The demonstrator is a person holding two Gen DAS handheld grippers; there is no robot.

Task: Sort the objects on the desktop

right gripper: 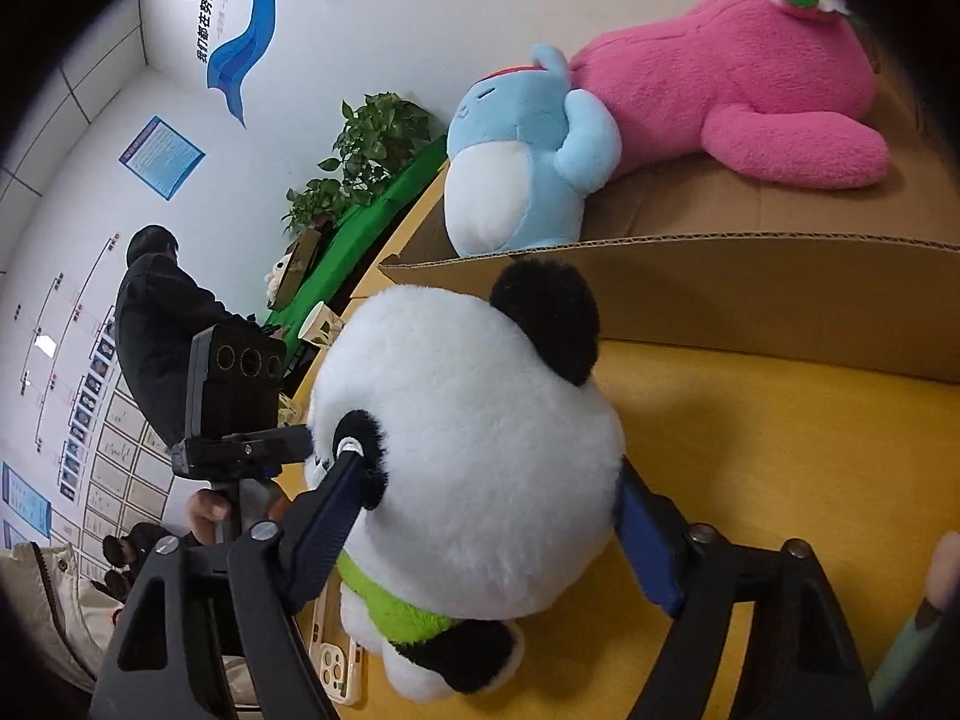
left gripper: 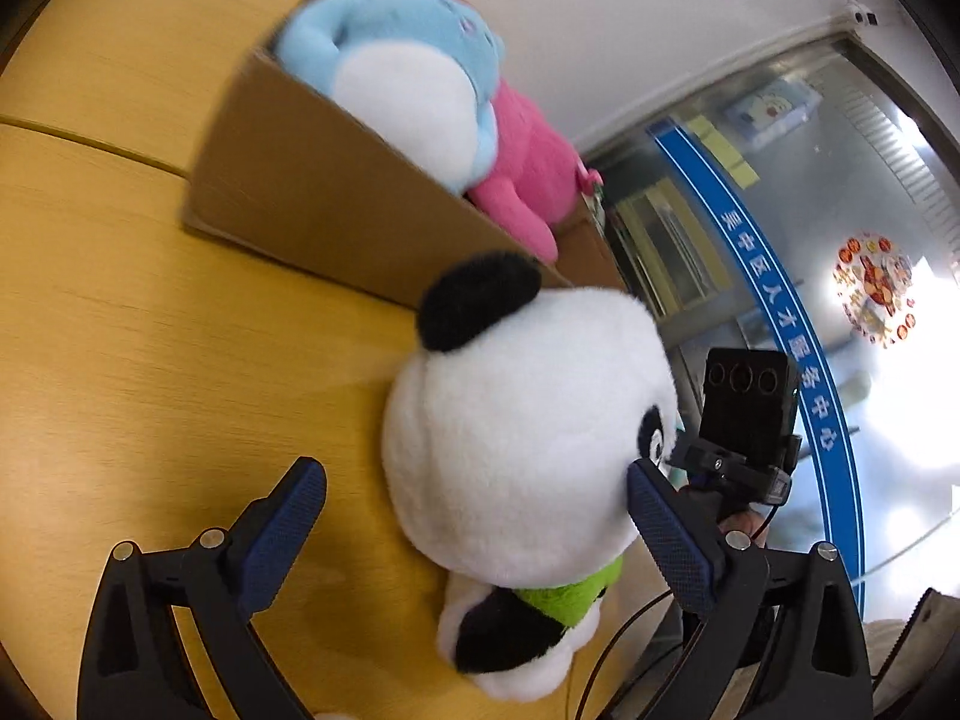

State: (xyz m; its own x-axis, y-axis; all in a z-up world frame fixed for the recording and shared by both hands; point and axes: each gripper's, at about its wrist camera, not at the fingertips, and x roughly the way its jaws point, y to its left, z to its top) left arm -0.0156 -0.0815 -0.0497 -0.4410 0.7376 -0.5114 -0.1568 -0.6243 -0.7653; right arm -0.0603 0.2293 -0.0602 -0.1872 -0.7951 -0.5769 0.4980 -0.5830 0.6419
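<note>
A plush panda with a green scarf stands on the yellow table, in front of a cardboard box. My right gripper is shut on the panda's head, one finger at each side. My left gripper is open; its right finger touches the panda's head, its left finger stands apart from it. The box holds a blue plush and a pink plush.
The wooden table runs left of the panda. The other gripper's camera block is beside the panda. A phone lies near the table edge. A person, plants and a glass door are behind.
</note>
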